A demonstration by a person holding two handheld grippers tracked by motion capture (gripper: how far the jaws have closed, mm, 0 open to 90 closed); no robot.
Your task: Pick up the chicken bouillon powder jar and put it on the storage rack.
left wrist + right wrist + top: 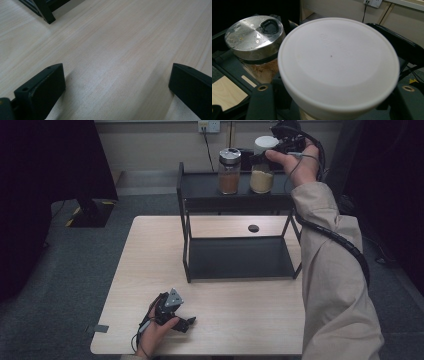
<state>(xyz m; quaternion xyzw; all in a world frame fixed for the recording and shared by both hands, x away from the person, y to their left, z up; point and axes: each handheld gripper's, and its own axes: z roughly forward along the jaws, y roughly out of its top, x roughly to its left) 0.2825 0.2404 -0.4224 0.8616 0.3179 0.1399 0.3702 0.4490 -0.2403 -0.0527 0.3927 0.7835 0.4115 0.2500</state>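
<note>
A jar with a white lid [262, 170] and pale powder inside stands on the top shelf of a black two-level rack [200, 195]. My right gripper [270, 151] is shut on it just under the lid [338, 62], one jaw on each side. Right beside it, to its left, stands a jar with a silver lid [229, 170] [253, 35] holding brown powder. My left gripper [186, 323] rests low on the wooden table [240, 310] near its front edge, jaws wide open [117, 85] over bare wood.
The rack's lower shelf [240, 257] holds nothing. A round cable hole [253, 228] sits in the table behind the rack. A rack foot [46, 13] shows ahead of the left gripper. A dark stand base [92, 212] is on the floor at the left.
</note>
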